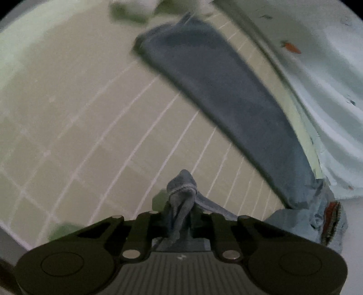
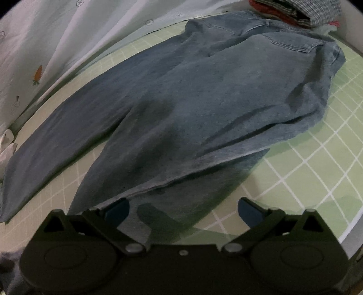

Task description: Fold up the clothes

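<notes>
A pair of blue jeans point(image 2: 204, 95) lies spread on a green grid mat point(image 2: 313, 158), waist at the far upper right and legs running down to the left. My right gripper point(image 2: 182, 211) hovers open over the near leg, its blue pads apart, with denim under them but not pinched. In the left wrist view, my left gripper point(image 1: 180, 217) is shut on a bunched fold of the denim point(image 1: 182, 188), which sticks up between the jaws. One jeans leg point(image 1: 222, 95) stretches diagonally across the mat point(image 1: 90, 118) beyond it.
A white sheet with small carrot prints point(image 2: 45, 45) borders the mat on the left, and shows at the right in the left wrist view point(image 1: 317, 56). A stack of folded clothes point(image 2: 299, 11) sits beyond the jeans' waist. Mat edge lies at lower right point(image 2: 349, 229).
</notes>
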